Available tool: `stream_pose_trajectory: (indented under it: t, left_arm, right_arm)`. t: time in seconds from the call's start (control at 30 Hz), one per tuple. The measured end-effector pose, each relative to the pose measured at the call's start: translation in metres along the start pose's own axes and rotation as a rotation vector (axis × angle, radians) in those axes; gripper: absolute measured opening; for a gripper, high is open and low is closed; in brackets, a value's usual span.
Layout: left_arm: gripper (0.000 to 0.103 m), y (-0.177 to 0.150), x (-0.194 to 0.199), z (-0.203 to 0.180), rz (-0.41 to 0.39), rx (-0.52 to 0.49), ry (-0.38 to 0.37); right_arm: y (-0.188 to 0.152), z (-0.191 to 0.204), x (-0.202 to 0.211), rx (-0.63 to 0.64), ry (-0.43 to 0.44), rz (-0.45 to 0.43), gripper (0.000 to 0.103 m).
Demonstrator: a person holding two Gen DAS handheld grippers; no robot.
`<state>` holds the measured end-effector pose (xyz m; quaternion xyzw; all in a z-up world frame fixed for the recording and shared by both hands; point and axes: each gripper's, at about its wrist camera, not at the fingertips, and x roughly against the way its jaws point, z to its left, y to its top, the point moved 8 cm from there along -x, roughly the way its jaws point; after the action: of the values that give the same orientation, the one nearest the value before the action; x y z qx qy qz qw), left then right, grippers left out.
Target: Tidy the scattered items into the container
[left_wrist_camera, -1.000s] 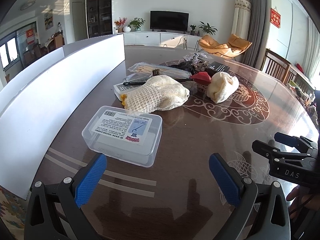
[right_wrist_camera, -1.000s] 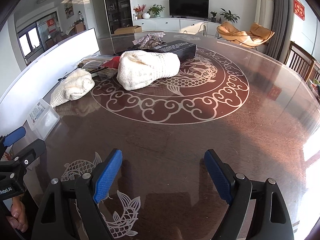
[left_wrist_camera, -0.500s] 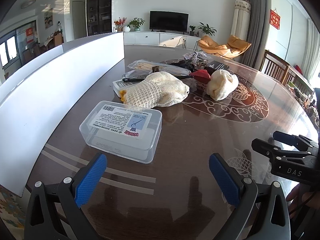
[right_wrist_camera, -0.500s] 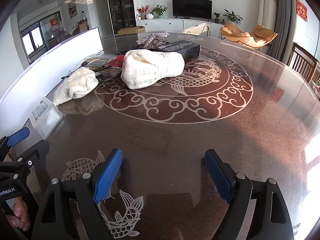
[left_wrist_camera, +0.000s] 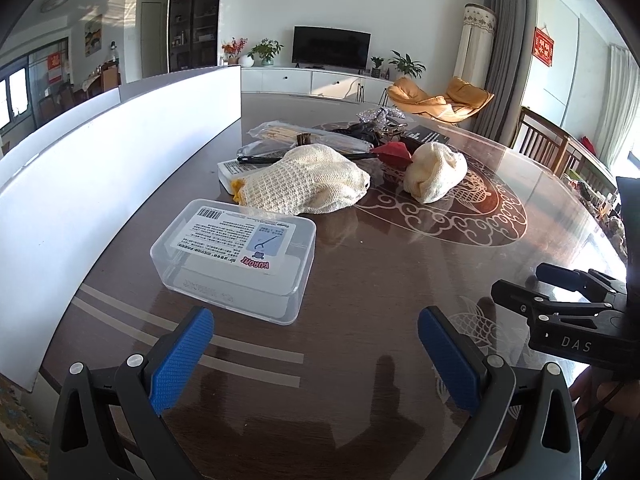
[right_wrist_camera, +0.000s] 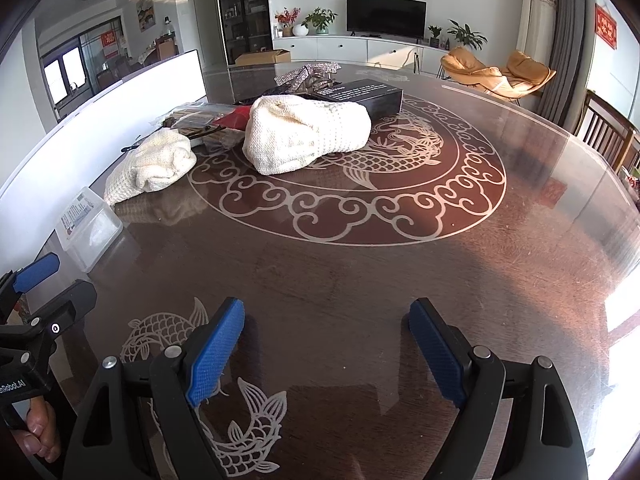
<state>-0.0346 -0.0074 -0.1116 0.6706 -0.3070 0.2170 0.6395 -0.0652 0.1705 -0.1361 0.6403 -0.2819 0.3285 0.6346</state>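
Note:
A clear plastic box (left_wrist_camera: 236, 258) with a printed label lies lid-down on the dark table, just ahead of my left gripper (left_wrist_camera: 316, 354), which is open and empty. The same box (right_wrist_camera: 86, 226) shows at the left of the right wrist view. Behind it lie a cream knit cloth (left_wrist_camera: 304, 188) and a second cream knit bundle (left_wrist_camera: 436, 172), also seen as the bundle (right_wrist_camera: 308, 134). A red-headed tool with a black handle (left_wrist_camera: 390, 155), a bag of sticks (left_wrist_camera: 312, 138) and a black box (right_wrist_camera: 368, 94) lie beyond. My right gripper (right_wrist_camera: 326, 354) hangs open over bare table.
A tall white board (left_wrist_camera: 100, 160) runs along the table's left side. The round table (right_wrist_camera: 440, 280) has a dragon inlay and fish motifs. Wooden chairs (left_wrist_camera: 548, 146) stand at the far right edge. A hand (right_wrist_camera: 40, 432) holds the left gripper's handle.
Both grippers have drawn back and up slightly, so the box and cloths look a little farther away. Nothing on the table has moved and both grippers stay open.

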Motion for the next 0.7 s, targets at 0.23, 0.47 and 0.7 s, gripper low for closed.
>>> stream_pose_trajectory:
  t: [0.23,0.47,0.7]
  left_arm:
    - [0.103,-0.0002,0.0011,-0.0028,-0.005,-0.015,-0.002]
    - [0.103,-0.0008,0.0003,-0.0032,0.000,-0.012,-0.009]
    - [0.103,-0.0012,0.0003,-0.0047,-0.001,-0.016,-0.017]
  right_arm:
    - [-0.0007,0.0007,-0.0010,0.006,-0.006,0.001,0.086]
    - [-0.0008,0.0004,-0.0008,0.004,-0.004,0.001,0.086]
    - [-0.0011,-0.0004,-0.0004,0.007,-0.006,0.003,0.086]
